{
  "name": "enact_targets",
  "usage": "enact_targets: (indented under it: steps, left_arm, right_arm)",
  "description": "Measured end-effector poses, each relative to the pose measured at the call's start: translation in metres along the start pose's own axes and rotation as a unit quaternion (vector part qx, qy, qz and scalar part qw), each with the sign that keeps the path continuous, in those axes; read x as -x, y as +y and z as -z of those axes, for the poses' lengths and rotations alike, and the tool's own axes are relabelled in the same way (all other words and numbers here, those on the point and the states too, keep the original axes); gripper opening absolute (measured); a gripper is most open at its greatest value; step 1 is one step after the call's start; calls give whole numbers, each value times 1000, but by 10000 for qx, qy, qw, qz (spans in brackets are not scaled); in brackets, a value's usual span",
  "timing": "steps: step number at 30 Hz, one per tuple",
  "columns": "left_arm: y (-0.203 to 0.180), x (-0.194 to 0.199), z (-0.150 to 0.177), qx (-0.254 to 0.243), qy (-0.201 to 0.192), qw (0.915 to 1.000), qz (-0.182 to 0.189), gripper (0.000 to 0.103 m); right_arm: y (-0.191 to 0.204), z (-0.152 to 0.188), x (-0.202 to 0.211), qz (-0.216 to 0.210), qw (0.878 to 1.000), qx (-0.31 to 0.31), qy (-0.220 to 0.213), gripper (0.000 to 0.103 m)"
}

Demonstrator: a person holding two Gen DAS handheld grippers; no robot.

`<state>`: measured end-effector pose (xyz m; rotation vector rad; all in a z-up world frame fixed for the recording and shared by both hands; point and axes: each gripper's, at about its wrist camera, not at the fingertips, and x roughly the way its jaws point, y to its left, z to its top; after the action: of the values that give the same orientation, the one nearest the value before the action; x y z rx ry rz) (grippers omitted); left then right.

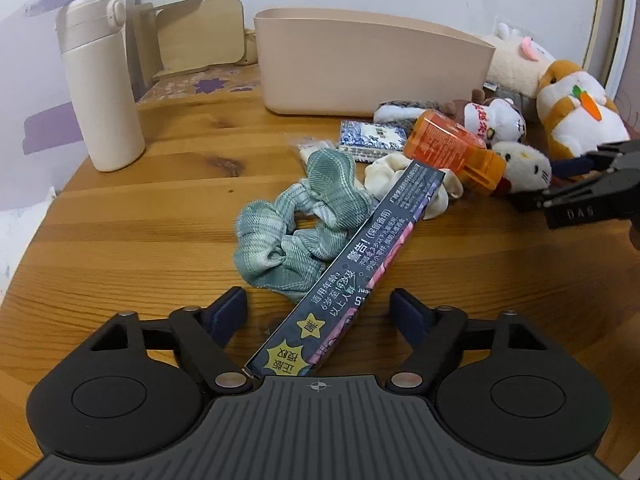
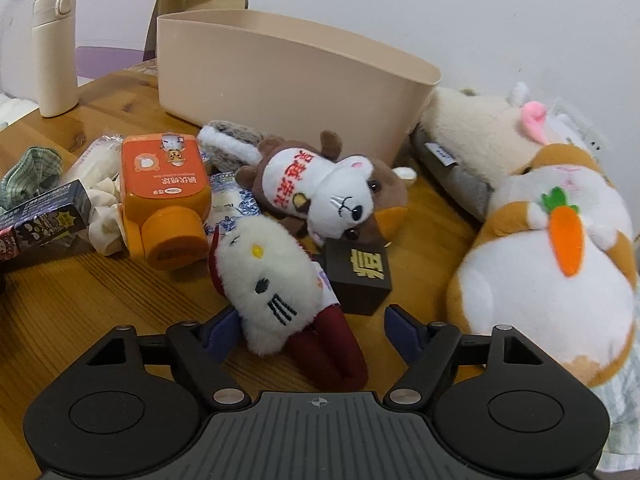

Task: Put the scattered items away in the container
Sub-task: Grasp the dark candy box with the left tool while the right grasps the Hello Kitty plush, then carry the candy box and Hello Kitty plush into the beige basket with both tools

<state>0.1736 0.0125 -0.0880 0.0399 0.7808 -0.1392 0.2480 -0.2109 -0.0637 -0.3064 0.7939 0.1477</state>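
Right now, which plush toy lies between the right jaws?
The white cat plush with whiskers and dark red legs; the cow plush and carrot hamster lie beyond.

Left gripper: jaws open, one on each side of the long dark box; pads not touching it.
Long dark box: lies slanted on the wooden table, its far end on the white scrunchie.
Green scrunchie: touching the box's left side.
Orange bottle: on its side, beside the white cat plush.
Beige bin: at the back.
Cream flask: upright, far left.
Right gripper: at the right edge, by the cat plush.
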Motion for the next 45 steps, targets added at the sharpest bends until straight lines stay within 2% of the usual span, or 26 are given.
enact_targets:
  steps: [4,6,10,13,15,16,24,35,45]
  left_arm:
    - [-4,1,0,-93,18,9999,-50,67]
    - [-6,2,0,-132,23,9999,-28,58]
    - [-11,5,0,-226,38,9997,44,46]
    - [-16,6,0,-307,38,9995,103,36]
    - [-19,6,0,-346,35,9993,162,26]
    - [-20,6,0,-350,30,9992,170,24]
    - [-21,11,2,-294,58,9993,223,24]
    - [-27,34,-4,-285,-248,9987,329,24]
    - [-18,54,-46,-349,-894,9953,93,24]
  right_arm:
    - [1,-4,-2,-258,9996,-63,14,62]
    - [4,-4,0,-295,9996,-34,1,57]
    - [7,-2,4,-361,9993,-2,5,45]
    - [10,0,7,-386,9992,61,6,42]
    - [13,2,9,-383,9992,125,-6,41]
    - [14,3,10,-381,9992,142,-2,40]
    - [19,6,18,-359,9994,-19,16,34]
    - [7,15,52,-248,9988,-364,-210,33]
    - [-9,-3,84,-41,9970,-455,-618,33]
